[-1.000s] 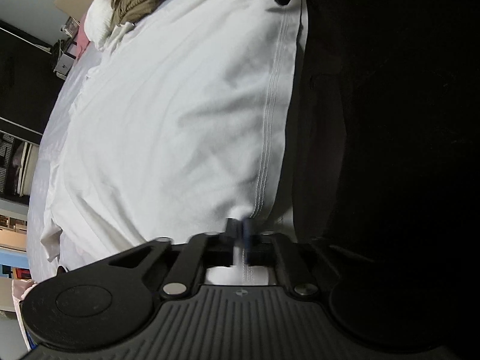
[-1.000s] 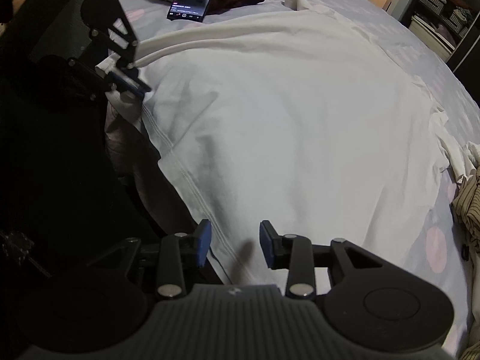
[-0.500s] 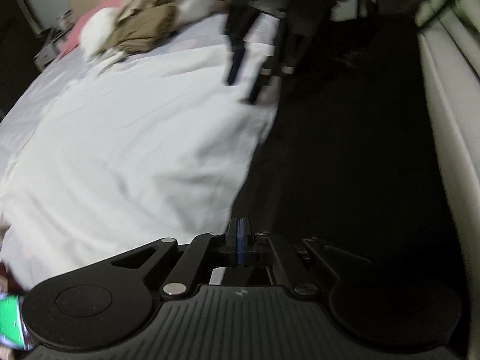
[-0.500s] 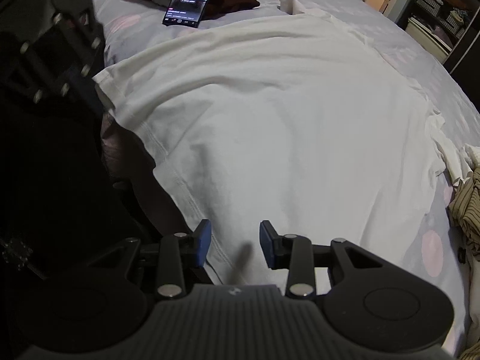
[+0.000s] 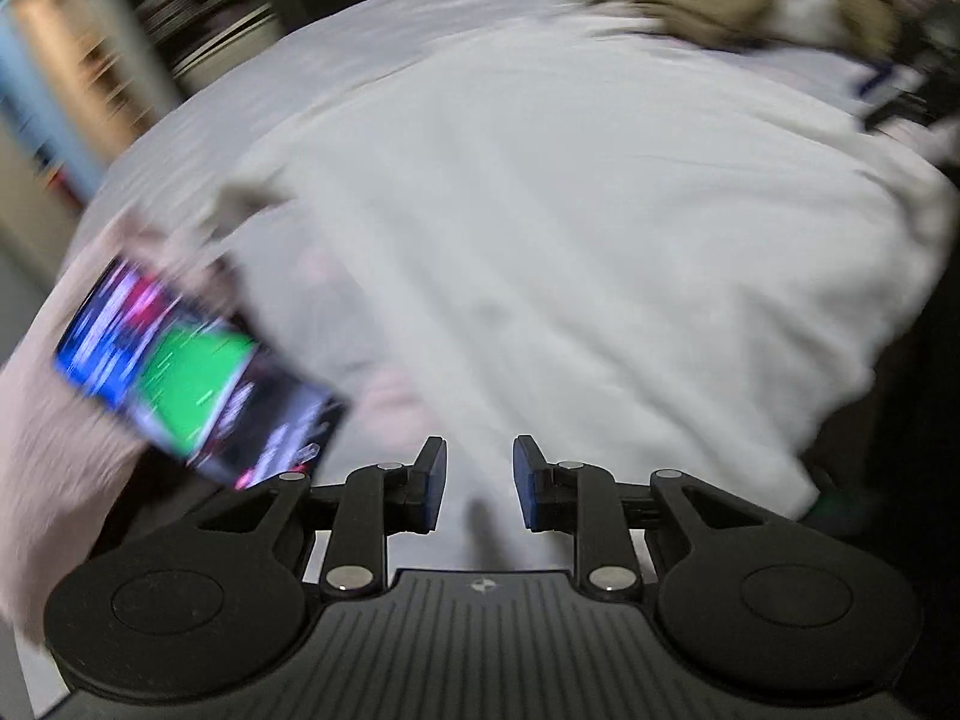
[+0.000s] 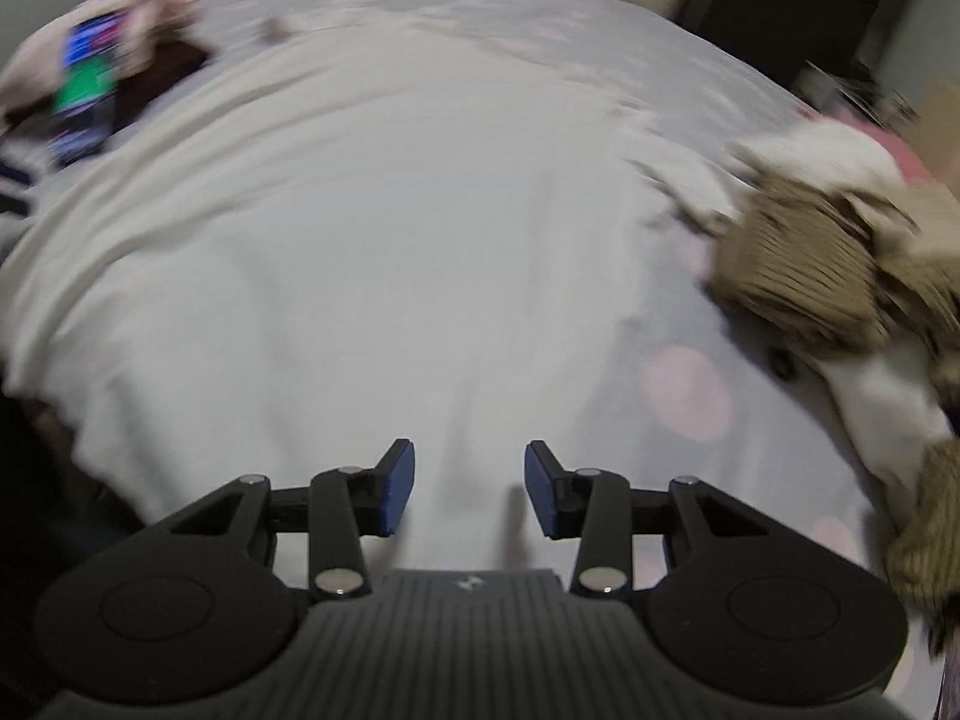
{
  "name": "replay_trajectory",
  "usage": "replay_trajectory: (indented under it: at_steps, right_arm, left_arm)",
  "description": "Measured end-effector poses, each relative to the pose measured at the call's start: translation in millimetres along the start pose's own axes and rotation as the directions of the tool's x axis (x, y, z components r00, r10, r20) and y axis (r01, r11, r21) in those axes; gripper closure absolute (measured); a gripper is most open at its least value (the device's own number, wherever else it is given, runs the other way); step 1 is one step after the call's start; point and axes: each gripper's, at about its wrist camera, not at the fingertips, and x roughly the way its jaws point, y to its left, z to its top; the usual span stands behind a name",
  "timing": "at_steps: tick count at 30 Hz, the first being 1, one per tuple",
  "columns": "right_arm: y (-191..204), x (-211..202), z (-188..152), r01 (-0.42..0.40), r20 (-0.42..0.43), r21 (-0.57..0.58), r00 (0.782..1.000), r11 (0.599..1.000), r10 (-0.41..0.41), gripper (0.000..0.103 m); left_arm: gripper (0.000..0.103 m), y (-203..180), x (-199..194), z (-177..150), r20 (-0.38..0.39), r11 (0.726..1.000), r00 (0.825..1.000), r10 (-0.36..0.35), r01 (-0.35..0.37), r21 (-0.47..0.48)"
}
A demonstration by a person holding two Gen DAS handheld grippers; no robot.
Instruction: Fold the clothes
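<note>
Garment (image 5: 570, 252) spread white across the bed (image 6: 540, 6), both views blurred.
My left gripper (image 5: 474, 483) and right gripper (image 6: 468, 489) gape empty above it (phone (image 5: 192, 378) at nine o'clock).

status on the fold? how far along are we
Early. Done: the white cotton garment lies spread flat on the pale dotted bedsheet; no fold shows in it. In hand: nothing. The left hand-held gripper and the right hand-held gripper both hang open over the cloth. Left: all folds on it, plus the tan knitted clothes heap beside it. Both views are motion-blurred.
</note>
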Motion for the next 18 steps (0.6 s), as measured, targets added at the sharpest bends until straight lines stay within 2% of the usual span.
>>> replay_trajectory:
  at_steps: [4, 9, 10, 11, 14, 18]
  right_arm:
    - [-33.8, 19.0, 1.5, 0.011, -0.028, 0.163, 1.000, 0.987, -0.006, 0.063]
    - [-54.8, 47.3, -6.3, -0.073, -0.070, 0.326, 0.992, 0.942, 0.101, 0.065]
    - [-56.6, 52.9, -8.4, -0.081, -0.080, 0.348, 0.990, 0.934, 0.116, 0.095]
    - [-58.6, 55.3, -9.9, -0.092, -0.080, 0.369, 0.988, 0.925, 0.130, 0.099]
    - [-69.4, 49.6, -11.9, -0.124, -0.056, 0.426, 0.985, 0.896, 0.162, 0.101]
    - [-95.6, 27.3, -11.9, -0.092, -0.047, 0.461, 0.991, 0.883, 0.128, 0.102]
  left_arm:
    - [0.079, 8.3, 14.2, 4.6, -0.026, 0.997, 1.000, 0.000, -0.002, -0.083]
    - [0.077, 4.3, 25.3, 0.7, -0.063, 0.992, 0.998, -0.023, 0.015, -0.129]
    - [0.077, 2.2, 25.5, 1.0, -0.063, 0.991, 0.998, -0.027, 0.019, -0.130]
    - [0.077, 1.5, 24.8, 1.0, -0.063, 0.992, 0.998, -0.026, 0.018, -0.125]
    - [0.076, 0.9, 22.8, 0.8, -0.065, 0.994, 0.998, -0.021, 0.014, -0.112]
    - [0.075, 7.4, 21.3, -3.1, -0.075, 0.992, 0.997, -0.007, -0.003, -0.126]
